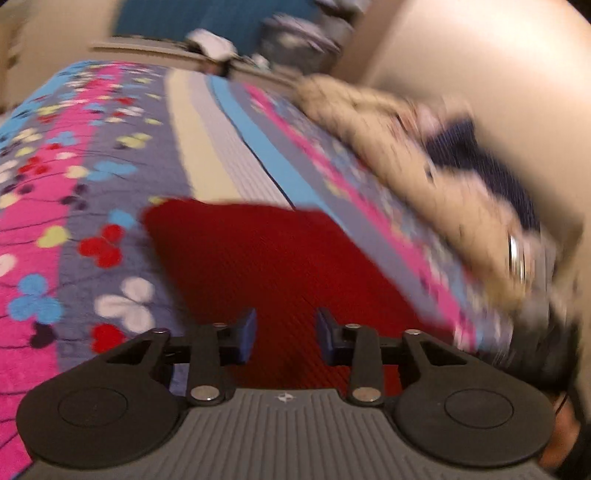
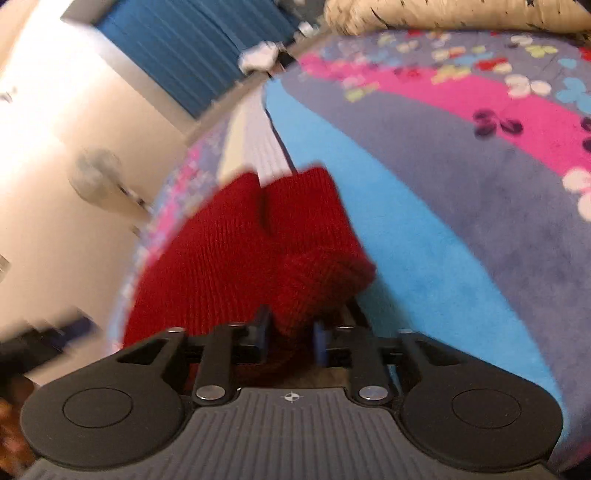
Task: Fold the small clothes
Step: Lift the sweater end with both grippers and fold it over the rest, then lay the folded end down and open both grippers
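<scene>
A red knit garment [image 1: 273, 254] lies flat on the flowered bedspread [image 1: 74, 192]. My left gripper [image 1: 285, 334] is open just above the garment's near edge, with red cloth showing in the gap between its blue pads [image 1: 246, 332]. In the right wrist view the same red knit [image 2: 251, 240] is bunched and lifted at its near end. My right gripper [image 2: 291, 338] is shut on a fold of it, and the cloth rises between the fingers. The bedspread [image 2: 424, 229] lies beneath.
A cream patterned blanket or pillow [image 1: 388, 147] with dark cloth behind it lies along the right side of the bed; it also shows at the top of the right wrist view [image 2: 443, 14]. A blue curtain [image 2: 192, 48] and pale wall stand beyond the bed's far end.
</scene>
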{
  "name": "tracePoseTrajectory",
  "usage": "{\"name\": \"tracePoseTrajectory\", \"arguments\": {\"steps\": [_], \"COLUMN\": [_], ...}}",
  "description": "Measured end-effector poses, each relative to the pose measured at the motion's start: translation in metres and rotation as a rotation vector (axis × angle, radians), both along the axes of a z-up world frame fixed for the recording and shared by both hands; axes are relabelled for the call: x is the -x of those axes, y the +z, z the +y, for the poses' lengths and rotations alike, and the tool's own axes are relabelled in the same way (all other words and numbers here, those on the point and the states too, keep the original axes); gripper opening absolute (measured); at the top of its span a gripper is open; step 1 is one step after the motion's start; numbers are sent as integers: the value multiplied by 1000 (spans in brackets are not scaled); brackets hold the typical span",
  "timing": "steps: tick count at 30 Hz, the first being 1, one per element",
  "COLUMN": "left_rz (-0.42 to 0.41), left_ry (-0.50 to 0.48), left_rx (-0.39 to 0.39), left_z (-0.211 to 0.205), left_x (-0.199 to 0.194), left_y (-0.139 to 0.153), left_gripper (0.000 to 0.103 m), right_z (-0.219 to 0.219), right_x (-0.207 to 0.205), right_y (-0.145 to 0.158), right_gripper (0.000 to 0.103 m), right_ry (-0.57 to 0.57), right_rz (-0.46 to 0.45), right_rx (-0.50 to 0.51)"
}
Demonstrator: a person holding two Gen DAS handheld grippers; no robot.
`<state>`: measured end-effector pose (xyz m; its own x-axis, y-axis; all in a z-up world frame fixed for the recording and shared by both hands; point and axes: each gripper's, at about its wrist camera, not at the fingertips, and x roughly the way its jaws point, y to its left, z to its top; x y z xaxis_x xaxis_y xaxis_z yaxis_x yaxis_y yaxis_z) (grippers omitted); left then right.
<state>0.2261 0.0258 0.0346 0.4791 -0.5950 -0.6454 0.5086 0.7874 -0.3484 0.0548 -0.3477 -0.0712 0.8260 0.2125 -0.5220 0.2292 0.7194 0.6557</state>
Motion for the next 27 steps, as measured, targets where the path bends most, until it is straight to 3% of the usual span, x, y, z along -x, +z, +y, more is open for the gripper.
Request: {"name": "tracePoseTrajectory", "arguments": {"steps": [1,2,4,6,7,8,10,13,14,15,17,18,20,23,27], "left_rz": [-10,-18,-58,-92,-86,-90,-127,-107,-121,-126,-127,-129,-148,-149,-137], "left_ry": [-34,-65,-99,-154,-178,-209,-251,-221,-218,-219,-220,-221,-209,-197,-191], "left_rx": [-21,-38,-103,-233,-283,-343,-412,-393,-397,-389,-372,-367,-387,-394,-387], "left_z": [-11,-19,-31,-46,-51,-56,-57,-53,-52,-51,-51,-51,-55,-57,-57], "left_x": [5,9,18,25,27,33,46,46,47,47,50,51,55,60,60], "left_y": [-7,-13,-20,-34,-42,-51,-58,-61,-63,-60,-55,-56,-52,-44,-39], "left_gripper": [37,36,36,36,36,36,36,36,36,36,35,35,36,36,36], "right_z": [-4,-7,-14,-22,-25,-23,-18,-3,-1,-3,-12,-19,-25,-12,-16], "right_x": [2,-4,-10,-18,-25,-27,-22,-8,-11,-17,-34,-38,-35,-33,-23], "right_y": [2,2,-4,-8,-5,-8,4,40,40,33,3,-15,-22,-5,-5], "right_gripper": [60,69,69,69,55,32,27,26,26,26,27,28,28,30,38], "right_ry": [-9,-16,-18,-13,-13,-7,24,137,151,127,87,77,44,86,76], "right_rz": [-10,-11,5,18,22,18,-59,-294,-282,-205,30,118,117,73,82], "right_rx": [0,-10,-62,-93,-96,-99,-86,46,75,108,145,100,33,141,120]}}
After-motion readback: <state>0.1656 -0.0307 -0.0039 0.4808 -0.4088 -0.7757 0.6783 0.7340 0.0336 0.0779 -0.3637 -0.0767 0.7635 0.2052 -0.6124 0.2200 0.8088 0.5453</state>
